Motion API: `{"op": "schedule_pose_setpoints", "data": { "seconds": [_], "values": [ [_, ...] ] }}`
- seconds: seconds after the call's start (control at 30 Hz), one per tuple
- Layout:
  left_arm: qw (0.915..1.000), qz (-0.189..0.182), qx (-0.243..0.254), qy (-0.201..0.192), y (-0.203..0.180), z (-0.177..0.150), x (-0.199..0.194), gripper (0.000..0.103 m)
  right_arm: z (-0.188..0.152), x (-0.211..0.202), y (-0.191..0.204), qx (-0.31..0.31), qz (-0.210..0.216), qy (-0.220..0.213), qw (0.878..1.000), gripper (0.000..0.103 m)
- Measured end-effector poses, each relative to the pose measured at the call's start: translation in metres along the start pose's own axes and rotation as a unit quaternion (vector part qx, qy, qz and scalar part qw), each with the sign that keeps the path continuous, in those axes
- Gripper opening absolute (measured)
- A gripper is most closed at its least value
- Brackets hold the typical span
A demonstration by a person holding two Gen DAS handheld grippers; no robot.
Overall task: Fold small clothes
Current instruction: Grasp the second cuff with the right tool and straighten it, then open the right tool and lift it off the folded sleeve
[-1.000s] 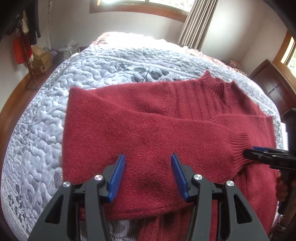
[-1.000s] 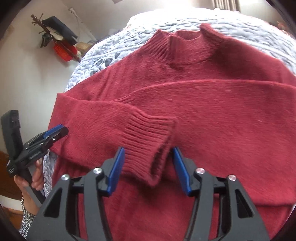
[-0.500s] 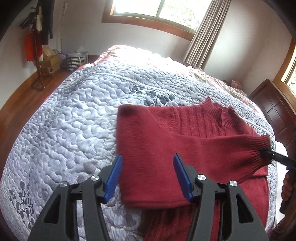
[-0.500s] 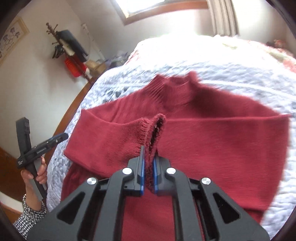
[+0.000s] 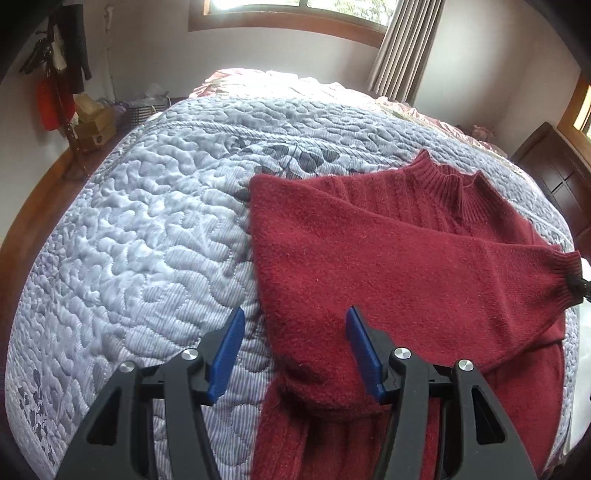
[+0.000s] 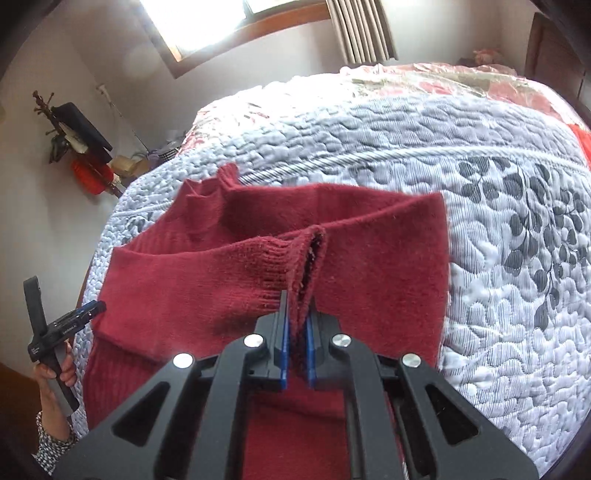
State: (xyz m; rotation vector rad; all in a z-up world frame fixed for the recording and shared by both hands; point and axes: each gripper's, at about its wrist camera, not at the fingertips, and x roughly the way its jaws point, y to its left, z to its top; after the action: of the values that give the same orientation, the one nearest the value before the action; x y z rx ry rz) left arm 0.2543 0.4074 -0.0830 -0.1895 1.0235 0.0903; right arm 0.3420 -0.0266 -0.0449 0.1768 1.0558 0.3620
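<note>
Home bedroom. Big bed under a grey-blue quilted bedspread with a leaf print, floral bedding at its far end. Wood-framed window with a drawn curtain. Coat stand in the corner hung with dark clothes and a red bag; boxes and a basket on the wooden floor. Dark wooden furniture beside the bed.

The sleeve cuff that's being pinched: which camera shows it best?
The right wrist view. The ribbed cuff sits mid-frame, clamped in the right gripper, above the red sweater. In the left wrist view the cuff is only a small dark-edged patch at the far right edge.
</note>
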Motion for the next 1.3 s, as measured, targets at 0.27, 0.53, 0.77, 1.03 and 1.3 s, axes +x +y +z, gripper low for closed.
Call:
{"op": "schedule_pose_setpoints", "data": {
  "seconds": [0.27, 0.53, 0.77, 1.03, 1.3],
  "values": [
    [0.9991, 0.031, 0.024, 0.017, -0.008, -0.001, 0.021, 0.058, -0.011, 0.027, -0.024, 0.02, -0.007, 0.029, 0.999, 0.02],
    [0.9991, -0.008, 0.035, -0.024, -0.03, 0.006, -0.013, 0.059, 0.002, 0.016, -0.03, 0.034, -0.004, 0.021, 0.999, 0.024],
    [0.9972, 0.023, 0.07, 0.01, -0.045, -0.001, 0.026, 0.06, -0.007, 0.039, -0.041, 0.051, -0.024, 0.035, 0.998, 0.014],
    [0.9986, -0.007, 0.052, -0.011, -0.043, -0.007, -0.01, 0.059, -0.025, 0.003, -0.035, 0.05, 0.0, 0.026, 0.998, 0.035],
    [0.9976, -0.031, 0.061, -0.003, -0.059, -0.028, -0.013, 0.061, -0.035, 0.014, -0.029, 0.058, 0.026, 0.045, 0.997, 0.01]
  ]
}}
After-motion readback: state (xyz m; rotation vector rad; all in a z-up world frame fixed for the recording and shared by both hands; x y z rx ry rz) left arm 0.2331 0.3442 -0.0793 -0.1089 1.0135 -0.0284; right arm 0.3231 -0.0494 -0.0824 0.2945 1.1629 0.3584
